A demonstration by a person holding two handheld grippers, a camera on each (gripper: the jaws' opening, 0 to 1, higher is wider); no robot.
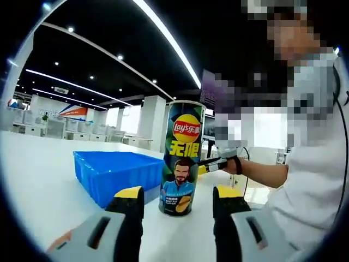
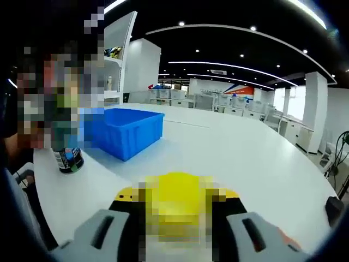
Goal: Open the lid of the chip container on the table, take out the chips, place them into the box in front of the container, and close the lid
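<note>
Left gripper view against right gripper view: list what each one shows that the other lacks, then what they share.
Left gripper view alone: the chip can's printed front, its lid on, between the left gripper and a person's forearm. Right gripper view alone: shelves behind the box, and the right gripper's jaw tips mosaic-blurred. Both: the white table, the blue box, and the can, half mosaicked on the right.
</note>
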